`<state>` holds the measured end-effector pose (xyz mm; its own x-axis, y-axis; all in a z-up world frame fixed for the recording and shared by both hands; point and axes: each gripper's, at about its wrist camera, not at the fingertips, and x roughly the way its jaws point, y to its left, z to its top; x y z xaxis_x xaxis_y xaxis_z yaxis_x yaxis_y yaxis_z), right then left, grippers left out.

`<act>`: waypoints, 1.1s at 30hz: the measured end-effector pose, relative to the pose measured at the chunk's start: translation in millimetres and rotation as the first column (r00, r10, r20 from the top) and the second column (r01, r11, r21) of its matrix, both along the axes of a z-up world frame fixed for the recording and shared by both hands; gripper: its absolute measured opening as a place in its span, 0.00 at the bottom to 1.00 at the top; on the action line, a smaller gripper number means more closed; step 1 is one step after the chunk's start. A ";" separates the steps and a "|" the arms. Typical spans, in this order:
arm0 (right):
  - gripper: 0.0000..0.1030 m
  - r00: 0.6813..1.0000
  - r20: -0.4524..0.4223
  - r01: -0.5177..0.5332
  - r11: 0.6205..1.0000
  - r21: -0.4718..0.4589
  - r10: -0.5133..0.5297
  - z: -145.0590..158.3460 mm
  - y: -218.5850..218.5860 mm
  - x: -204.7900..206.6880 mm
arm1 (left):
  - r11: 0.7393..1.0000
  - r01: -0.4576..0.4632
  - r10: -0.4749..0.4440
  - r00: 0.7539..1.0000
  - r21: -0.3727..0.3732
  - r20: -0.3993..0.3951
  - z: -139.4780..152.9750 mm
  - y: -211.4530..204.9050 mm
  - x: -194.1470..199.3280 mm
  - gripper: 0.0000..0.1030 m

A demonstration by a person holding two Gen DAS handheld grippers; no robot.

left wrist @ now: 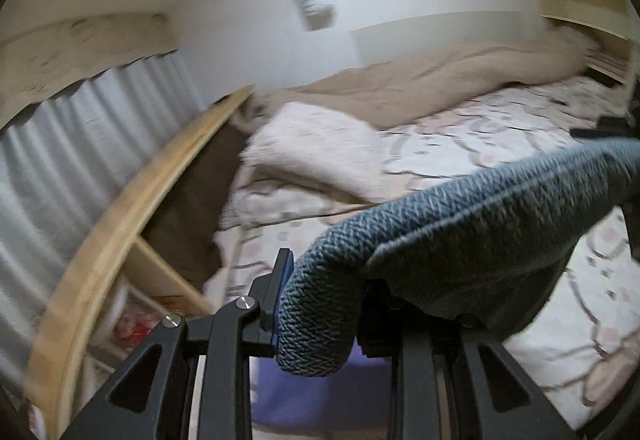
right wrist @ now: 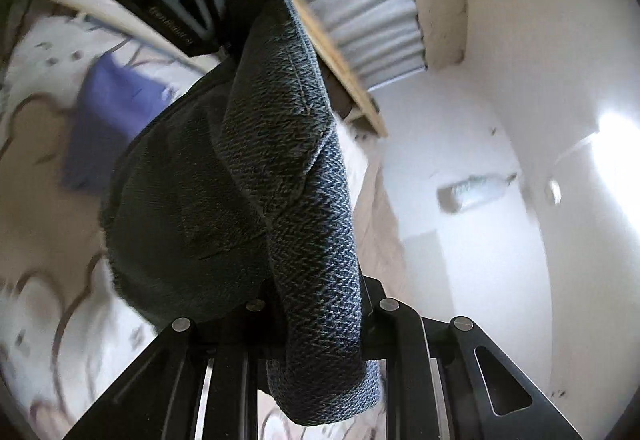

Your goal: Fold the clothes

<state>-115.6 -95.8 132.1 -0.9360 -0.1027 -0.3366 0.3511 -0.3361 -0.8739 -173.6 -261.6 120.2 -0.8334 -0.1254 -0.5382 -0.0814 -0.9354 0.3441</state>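
Both claws clamped on the blue knit garment (right wrist: 248, 167): left claw (left wrist: 320, 300) and right claw (right wrist: 320, 320) at opposite ends, cloth slung between them above the bed (left wrist: 460, 135). Keep the top edge taut and level, lower onto the sheet before folding.

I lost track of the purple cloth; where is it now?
In the right wrist view, the purple cloth lies on the patterned bed sheet, left of the blue knit garment held up by both tongs.

Blue-grey herringbone knit garment (left wrist: 460, 224), purple cloth (right wrist: 108, 119), cream pink-patterned bedsheet (left wrist: 480, 135).
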 end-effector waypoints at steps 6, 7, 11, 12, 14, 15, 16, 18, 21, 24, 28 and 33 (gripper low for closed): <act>0.20 0.999 -0.048 0.008 0.997 -0.075 -0.012 -4.4 -75.8 -67.8 | 0.982 -0.176 0.177 0.984 0.074 -0.013 -10.8 -82.7 -79.5 0.26; 0.20 0.999 -0.051 0.010 0.996 -0.085 -0.014 -7.4 -87.2 -79.0 | 0.975 -0.203 0.204 0.979 0.088 -0.002 -16.0 -92.8 -90.3 0.26; 0.20 0.997 -0.064 0.025 0.996 -0.087 -0.031 -32.3 -116.2 -111.1 | 0.951 -0.284 0.282 0.959 0.122 0.035 -32.9 -119.8 -124.0 0.26; 0.20 0.997 -0.075 0.028 0.996 -0.080 -0.034 -43.4 -122.1 -124.6 | 0.945 -0.299 0.295 0.954 0.133 0.046 -36.7 -125.5 -131.5 0.26; 0.20 0.994 -0.103 0.030 0.998 -0.051 -0.035 -59.5 -134.8 -148.3 | 0.933 -0.323 0.315 0.946 0.156 0.070 -42.8 -135.0 -144.0 0.26; 0.20 0.992 -0.118 0.030 0.999 -0.031 -0.033 -64.6 -141.1 -158.1 | 0.931 -0.326 0.319 0.945 0.165 0.072 -44.6 -136.8 -147.0 0.26; 0.20 0.991 -0.130 0.033 0.999 -0.026 -0.036 -67.3 -142.5 -160.8 | 0.930 -0.324 0.317 0.946 0.171 0.068 -45.6 -136.7 -147.9 0.26; 0.20 0.985 -0.167 0.042 0.999 -0.019 -0.045 -72.5 -152.2 -163.1 | 0.931 -0.314 0.310 0.949 0.186 0.049 -46.3 -136.6 -147.8 0.26; 0.20 0.960 -0.278 0.042 0.999 -0.004 -0.041 -78.0 -143.8 -151.9 | 0.954 -0.253 0.261 0.965 0.163 -0.026 -51.6 -133.6 -129.8 0.26; 0.20 0.968 -0.249 0.003 1.000 0.026 0.003 -99.8 -141.0 -125.9 | 0.969 -0.221 0.221 0.975 0.108 0.015 -81.3 -137.5 -111.1 0.26; 0.20 0.989 -0.137 -0.043 0.997 0.060 0.051 -149.8 -143.9 -83.4 | 0.982 -0.189 0.186 0.976 0.024 0.111 -143.9 -145.6 -80.4 0.26; 0.20 0.990 -0.078 -0.107 0.988 0.108 0.115 -184.5 -156.9 -25.7 | 0.986 -0.163 0.167 0.979 -0.044 0.121 -168.2 -152.2 -48.6 0.26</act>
